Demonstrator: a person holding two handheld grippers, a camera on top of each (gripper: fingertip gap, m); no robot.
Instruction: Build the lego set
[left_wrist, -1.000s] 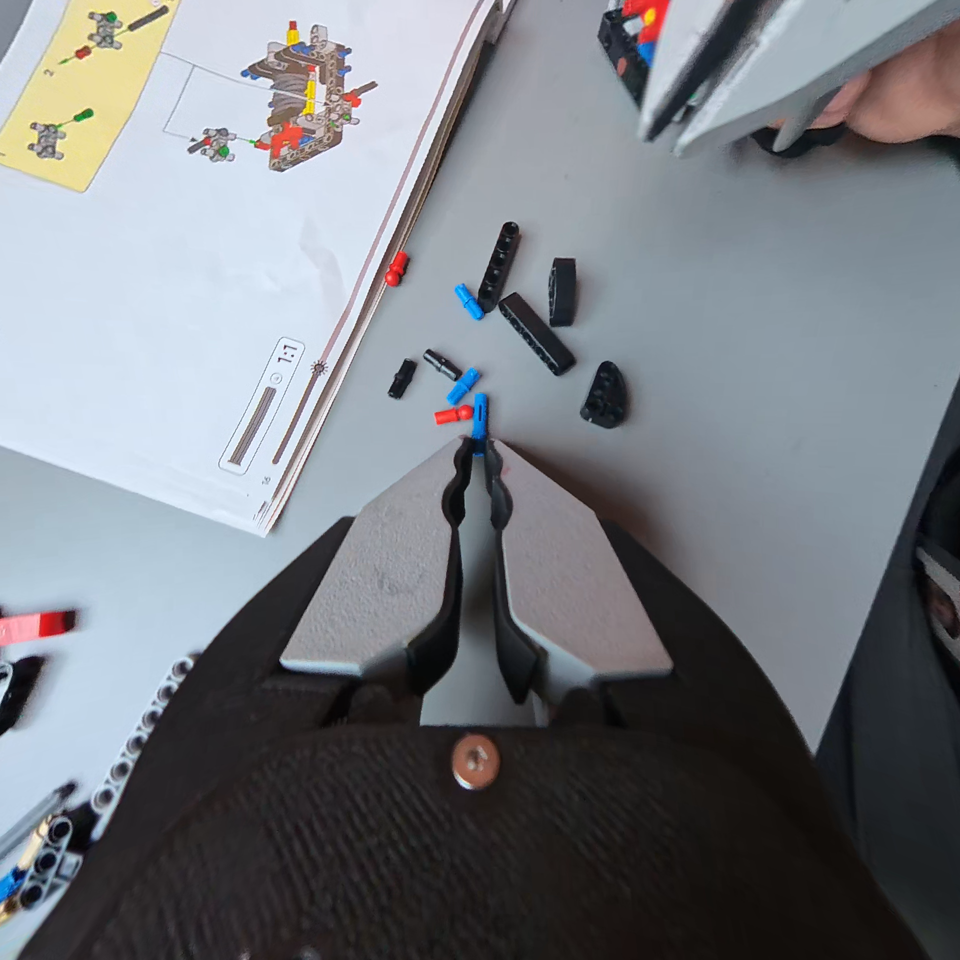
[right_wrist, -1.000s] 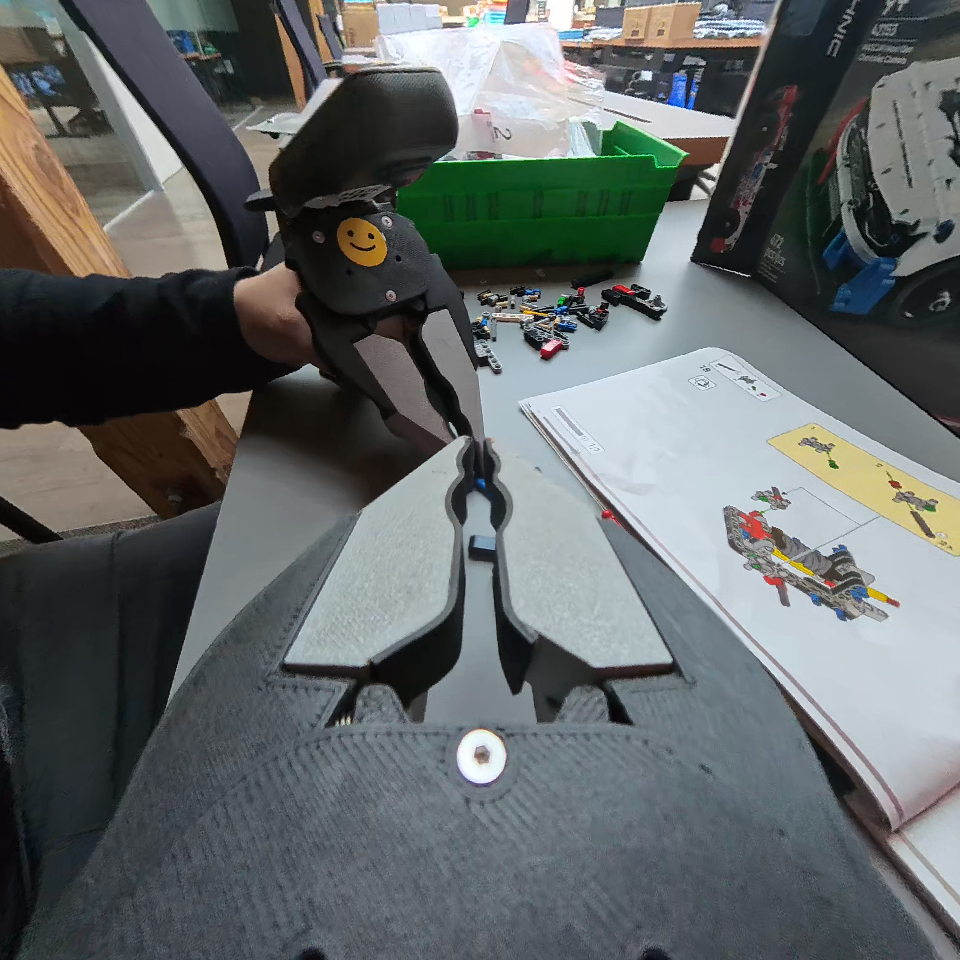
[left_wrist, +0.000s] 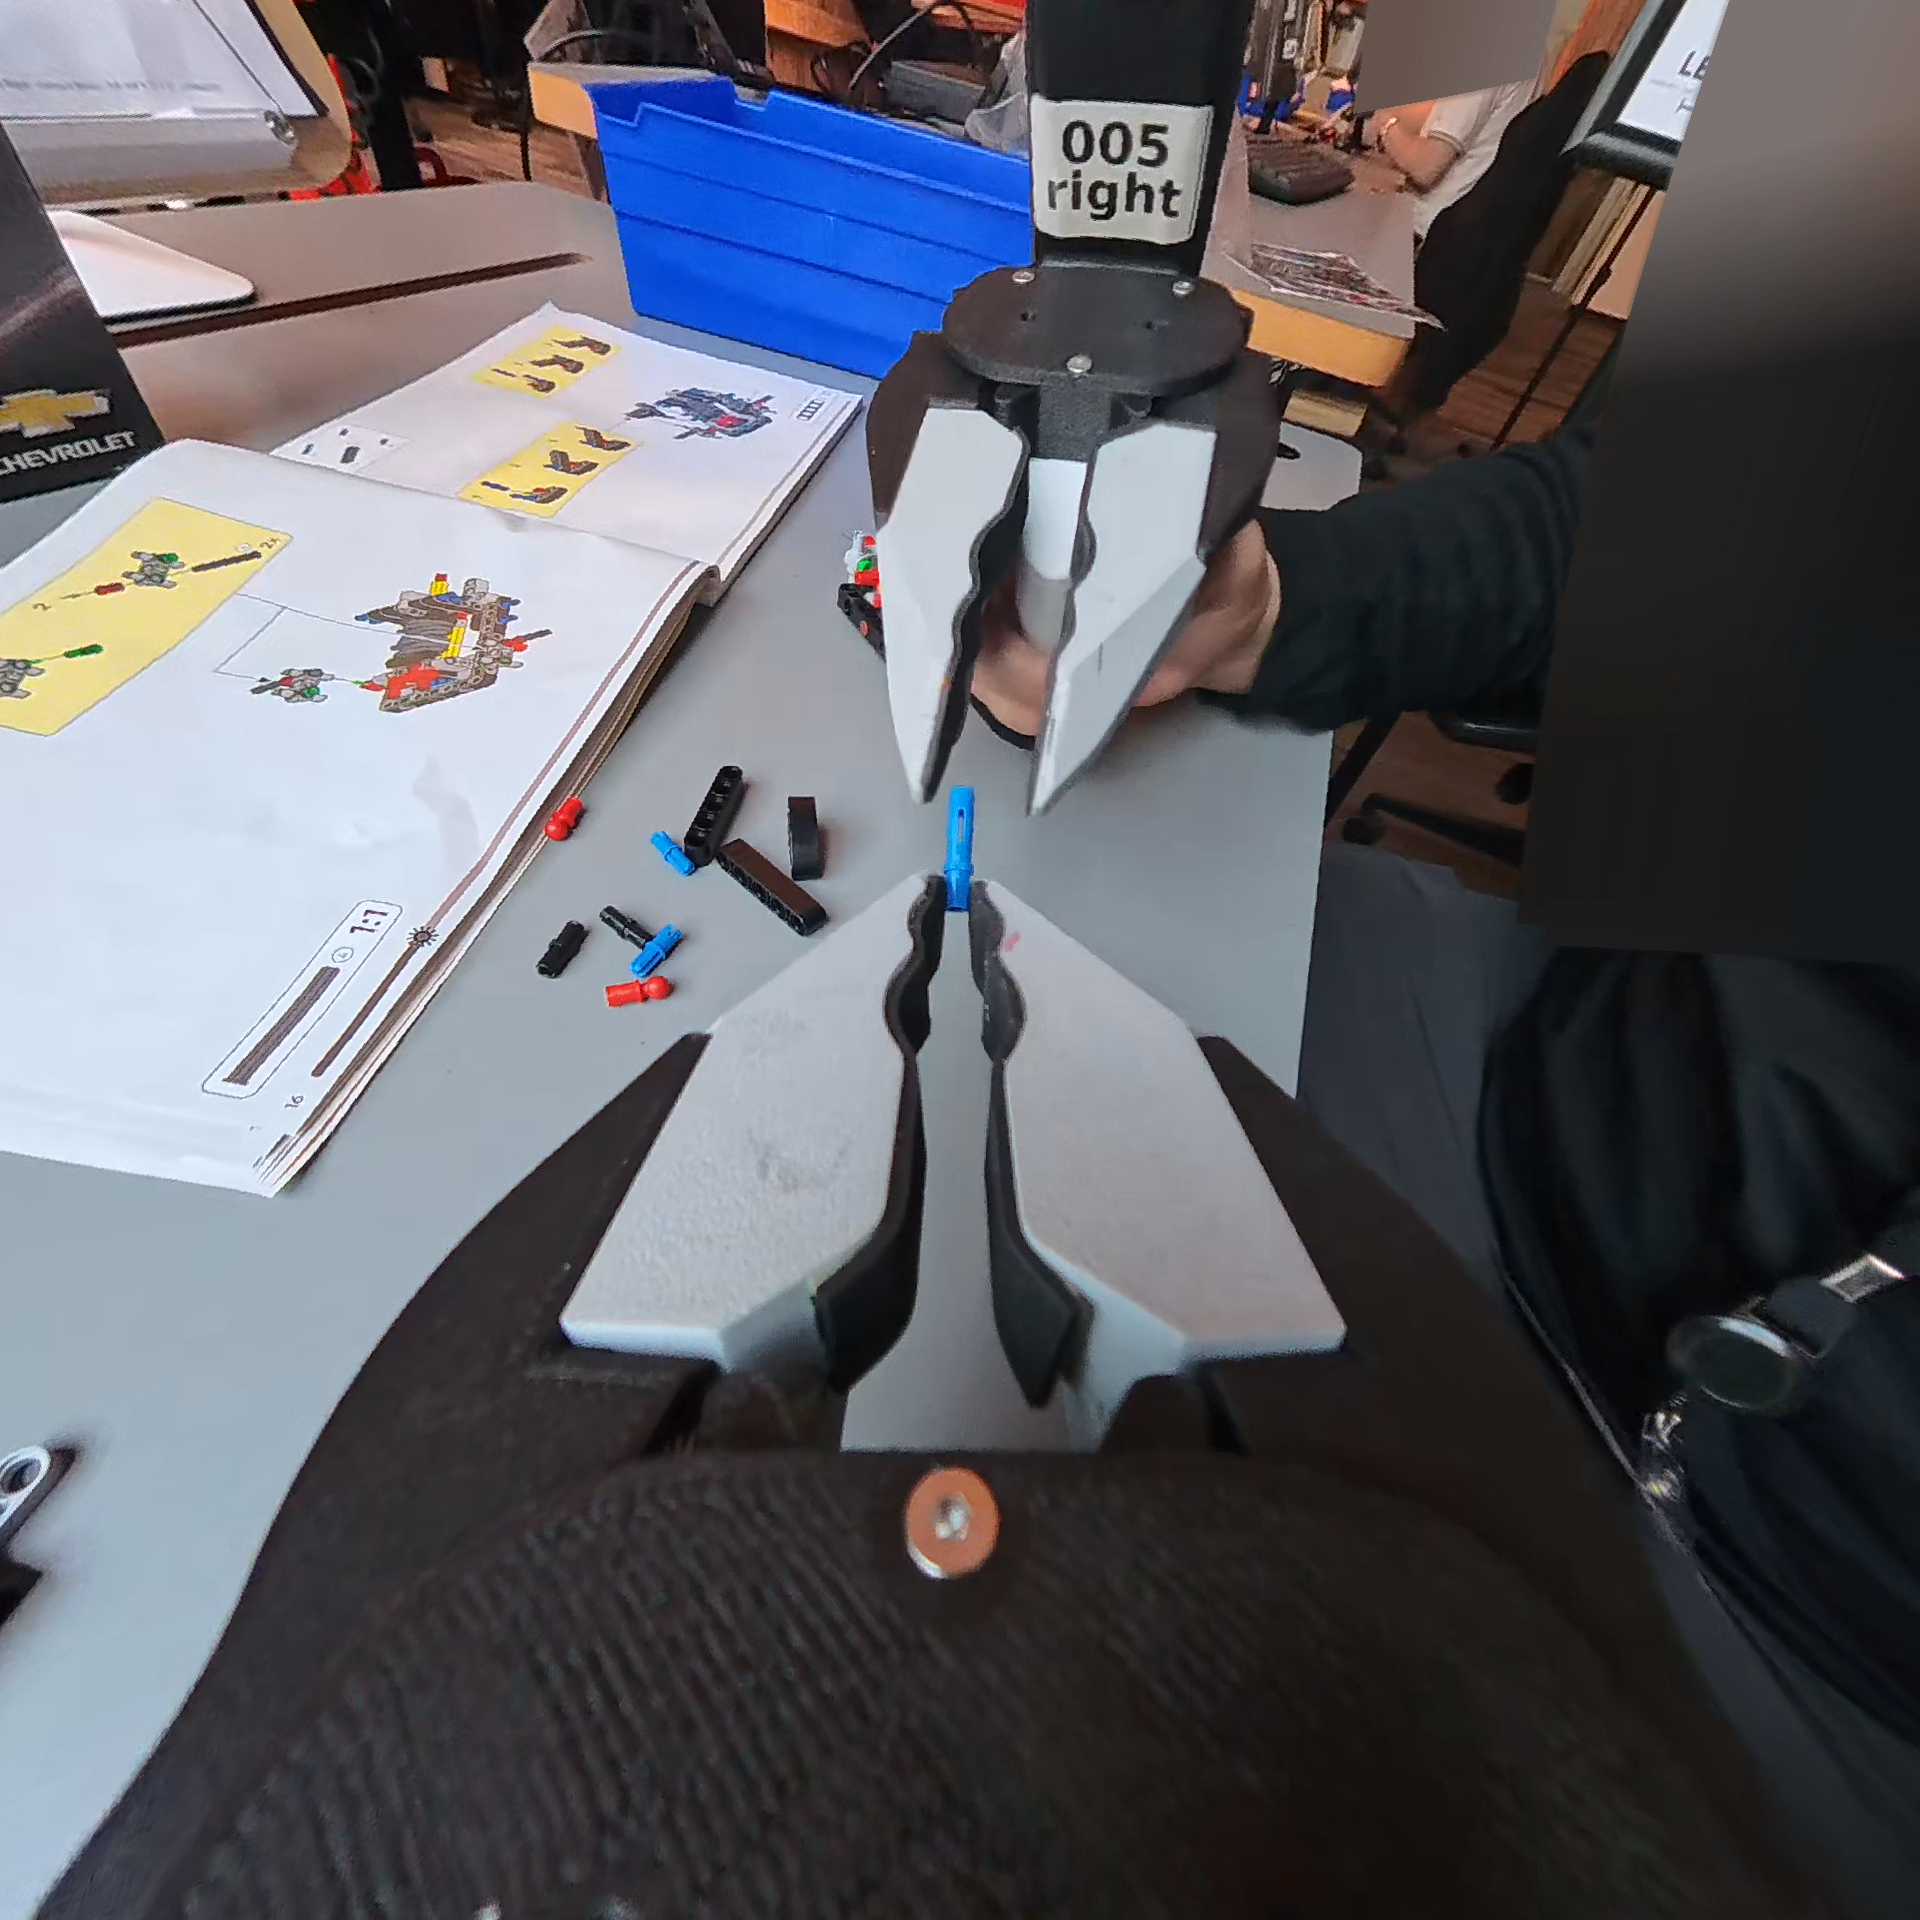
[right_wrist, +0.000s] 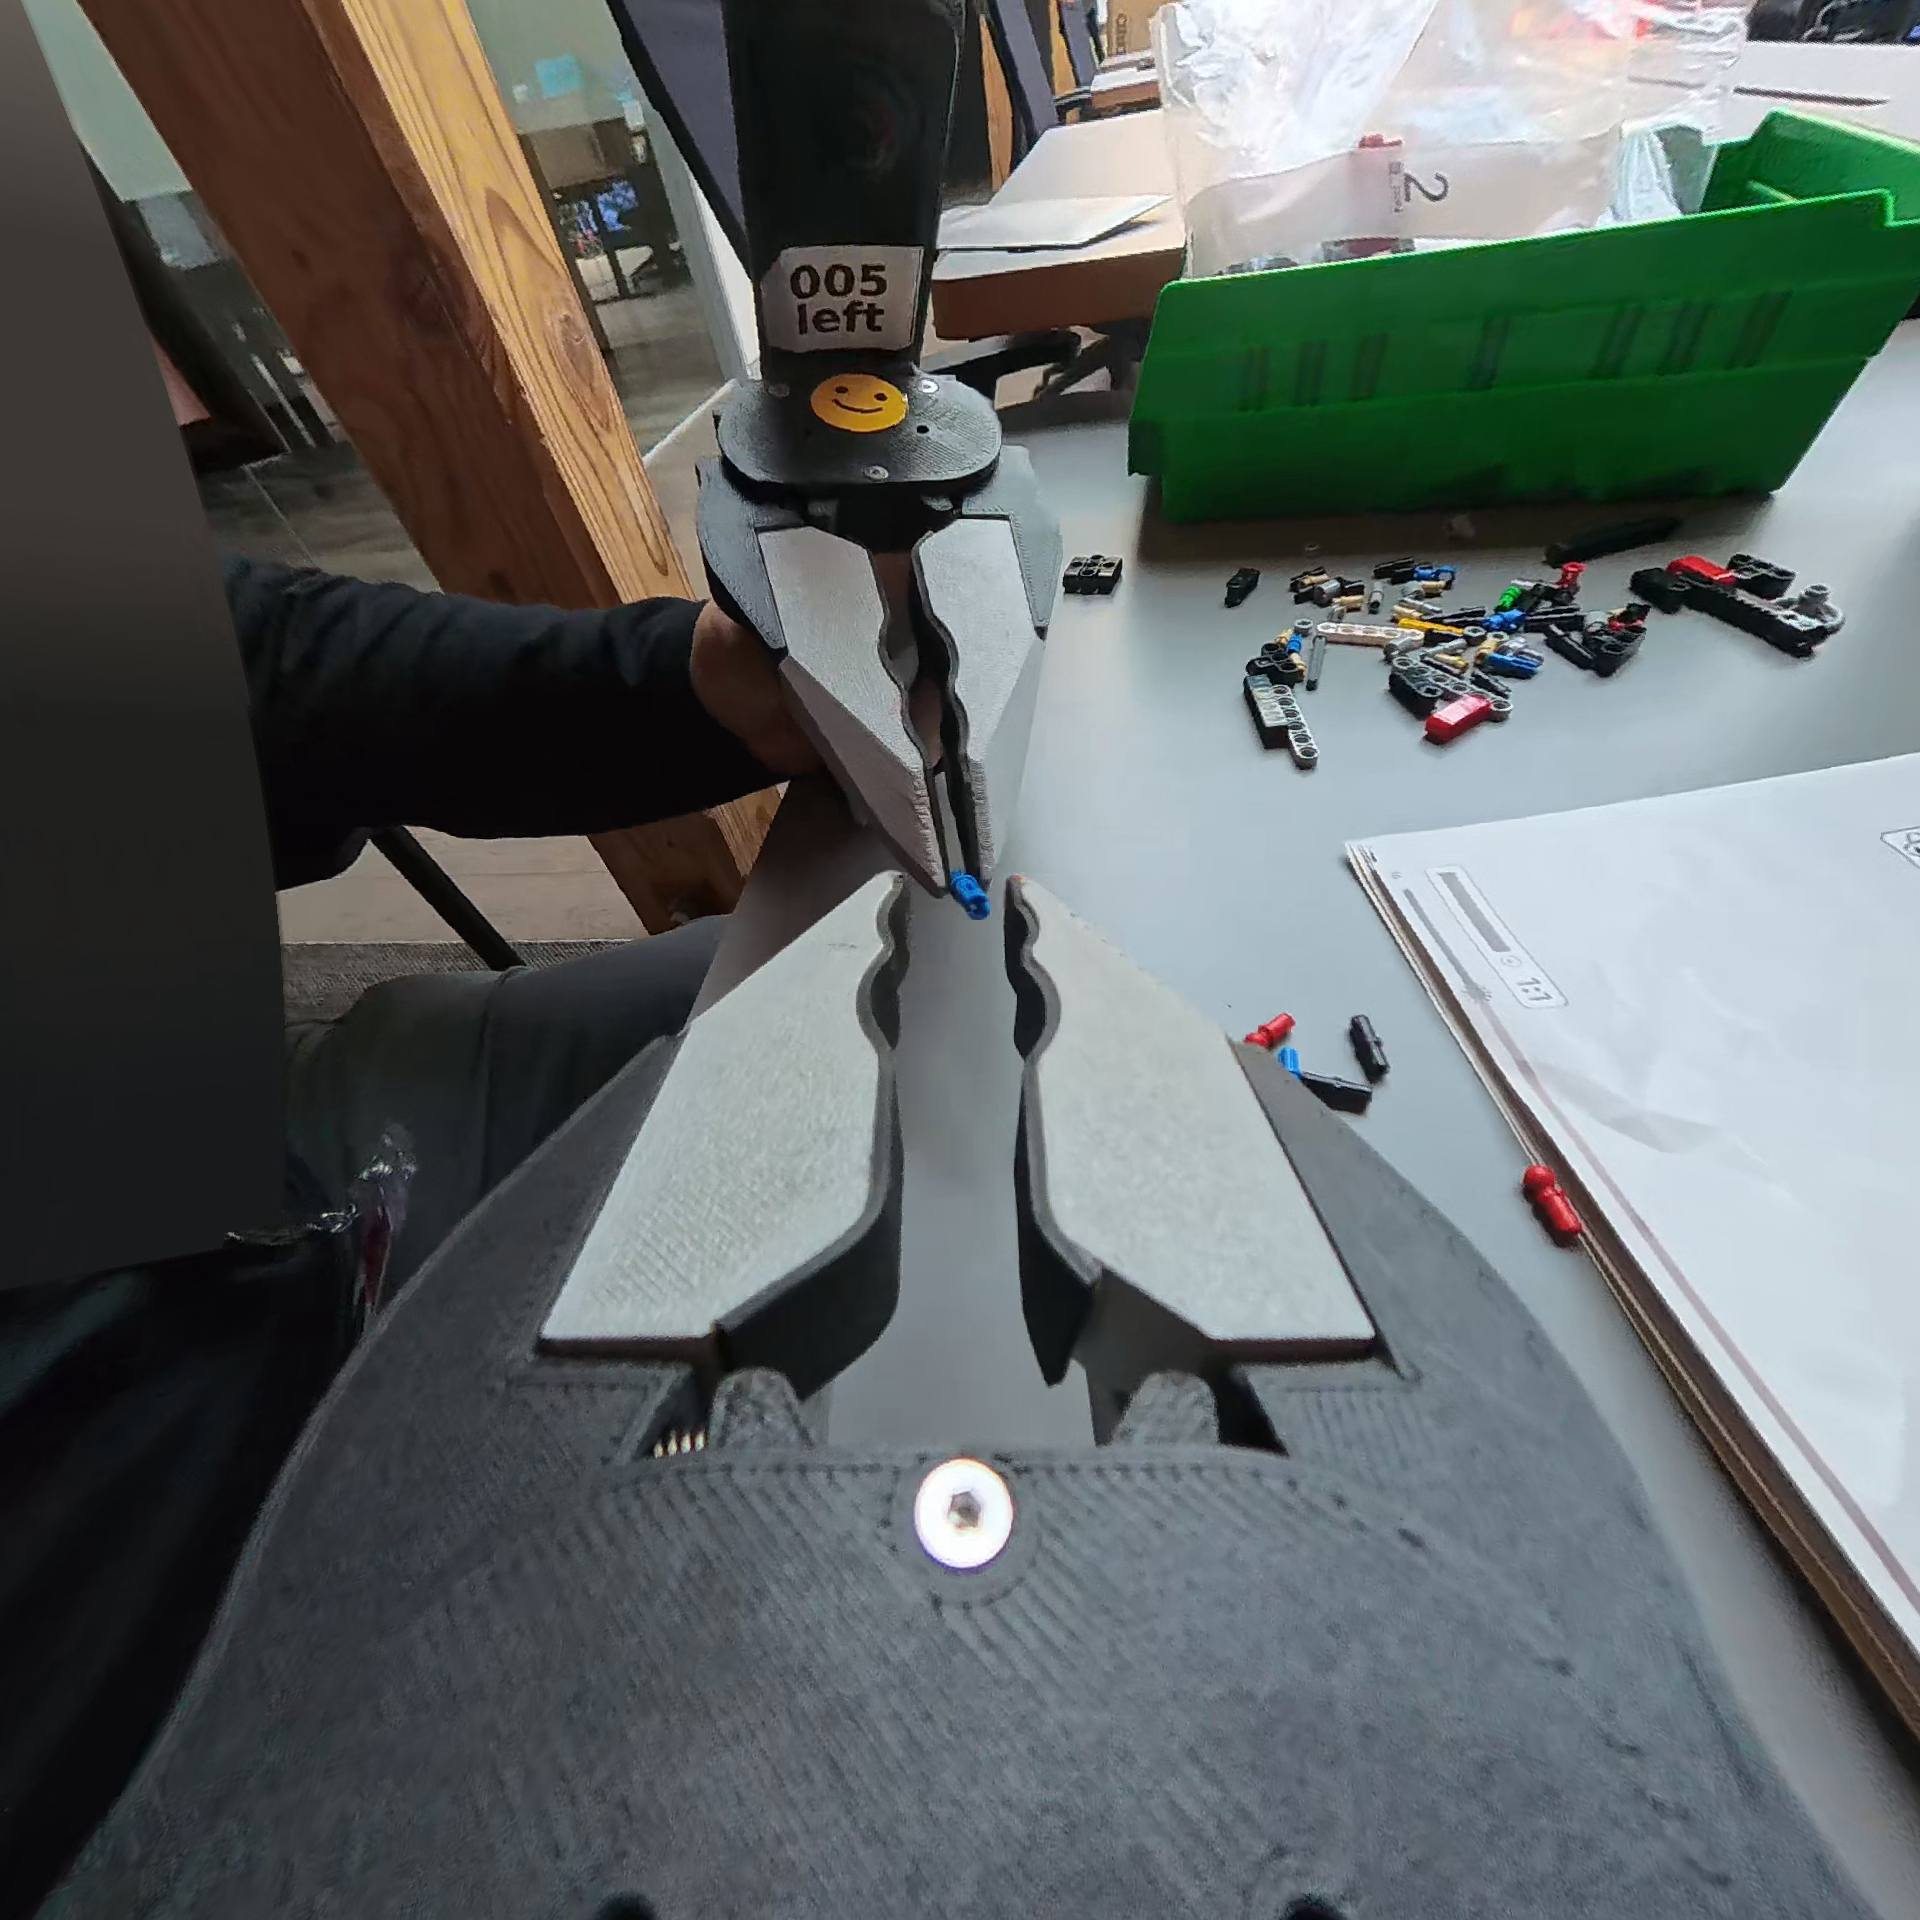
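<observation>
My left gripper (left_wrist: 957, 894) is clamped on a blue pin (left_wrist: 958, 844) at its very tips, the pin sticking out toward my right gripper (left_wrist: 977, 802), whose fingers stand apart with the pin's free end between their tips, not touching. Both hang above the grey table (left_wrist: 1143, 904) near its edge. Beside the open instruction booklet (left_wrist: 312, 831) lie loose red, blue and black pins and short black beams (left_wrist: 771, 885). A green bin (right_wrist: 1507, 395) sits at the far side with a clear plastic bag (right_wrist: 1392, 125) in it; a heap of mixed parts (right_wrist: 1475, 644) lies just before it. I cannot see into the blue bin (left_wrist: 810, 218).
</observation>
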